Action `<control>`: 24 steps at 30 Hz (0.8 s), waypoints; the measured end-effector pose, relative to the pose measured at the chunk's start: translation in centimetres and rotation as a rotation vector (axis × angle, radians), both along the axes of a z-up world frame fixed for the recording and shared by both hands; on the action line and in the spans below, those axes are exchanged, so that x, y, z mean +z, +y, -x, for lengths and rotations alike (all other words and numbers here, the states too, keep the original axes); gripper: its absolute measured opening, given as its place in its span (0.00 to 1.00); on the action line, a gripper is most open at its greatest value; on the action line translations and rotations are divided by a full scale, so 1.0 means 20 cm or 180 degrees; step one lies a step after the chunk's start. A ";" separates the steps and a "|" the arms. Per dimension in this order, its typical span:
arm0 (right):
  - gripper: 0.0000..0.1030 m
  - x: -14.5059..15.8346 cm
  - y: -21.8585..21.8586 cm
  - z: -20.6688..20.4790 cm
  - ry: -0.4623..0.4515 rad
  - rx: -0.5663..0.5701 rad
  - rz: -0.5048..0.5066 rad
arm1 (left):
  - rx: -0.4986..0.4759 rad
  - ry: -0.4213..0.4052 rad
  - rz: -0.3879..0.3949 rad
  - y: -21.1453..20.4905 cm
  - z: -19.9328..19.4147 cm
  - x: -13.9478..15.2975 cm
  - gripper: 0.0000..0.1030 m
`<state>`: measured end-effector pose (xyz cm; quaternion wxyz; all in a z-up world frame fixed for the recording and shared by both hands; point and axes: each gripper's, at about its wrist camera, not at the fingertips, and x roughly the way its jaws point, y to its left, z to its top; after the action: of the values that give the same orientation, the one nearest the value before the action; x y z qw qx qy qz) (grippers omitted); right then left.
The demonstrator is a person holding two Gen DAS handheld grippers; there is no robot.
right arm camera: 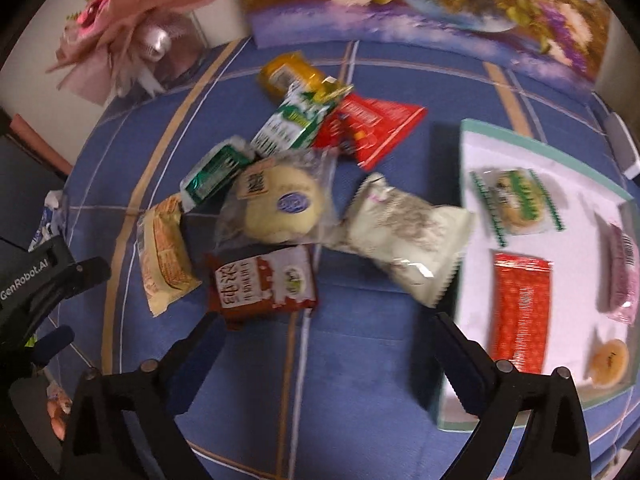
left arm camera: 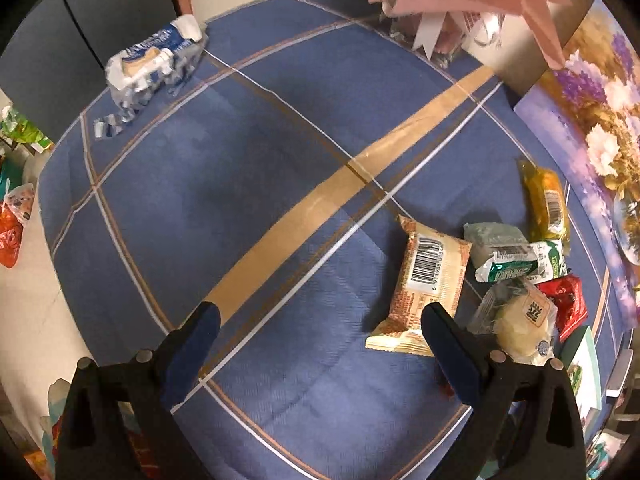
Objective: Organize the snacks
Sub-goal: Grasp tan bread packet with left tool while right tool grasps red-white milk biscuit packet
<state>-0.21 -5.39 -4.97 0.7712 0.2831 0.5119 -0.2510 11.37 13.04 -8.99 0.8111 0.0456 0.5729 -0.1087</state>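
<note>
Now | snack pile [right arm camera: 276, 200]: 8 crinkled wrappers | tray [right arm camera: 472, 152]: 5 packets

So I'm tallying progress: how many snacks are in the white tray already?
4: green-edged packet at the back, red packet in the middle, purple one on the right, round orange one nearest; the gripper may hide more.

blue plaid tablecloth [left arm camera: 248, 184] | red packet [right arm camera: 520, 316] on white tray [right arm camera: 472, 152] | yellow packet [right arm camera: 288, 74] | pink bouquet [right arm camera: 120, 32]
</note>
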 end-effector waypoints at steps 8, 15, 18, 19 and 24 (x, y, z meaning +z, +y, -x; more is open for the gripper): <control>0.99 -0.10 0.03 -0.16 0.0121 0.0143 -0.0071 | -0.0110 0.0150 -0.0099 -0.06 -0.07 -0.07 0.97; 0.99 -0.15 0.08 -0.30 0.0177 0.0251 -0.0092 | -0.0096 0.0182 -0.0169 -0.05 -0.16 -0.09 0.97; 0.99 -0.19 0.10 -0.36 0.0248 0.0296 -0.0083 | -0.0101 0.0238 -0.0091 -0.05 -0.20 -0.10 0.97; 0.99 -0.20 0.10 -0.37 0.0269 0.0294 -0.0079 | -0.0128 0.0252 -0.0060 -0.05 -0.20 -0.10 0.97; 0.99 -0.23 0.03 -0.36 0.0326 0.0167 -0.0056 | -0.0333 0.0305 0.0048 -0.13 -0.19 -0.08 0.97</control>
<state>7.05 -4.81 -9.54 0.7478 0.2631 0.5602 -0.2404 15.24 10.52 -10.63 0.7763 0.0641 0.6071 -0.1572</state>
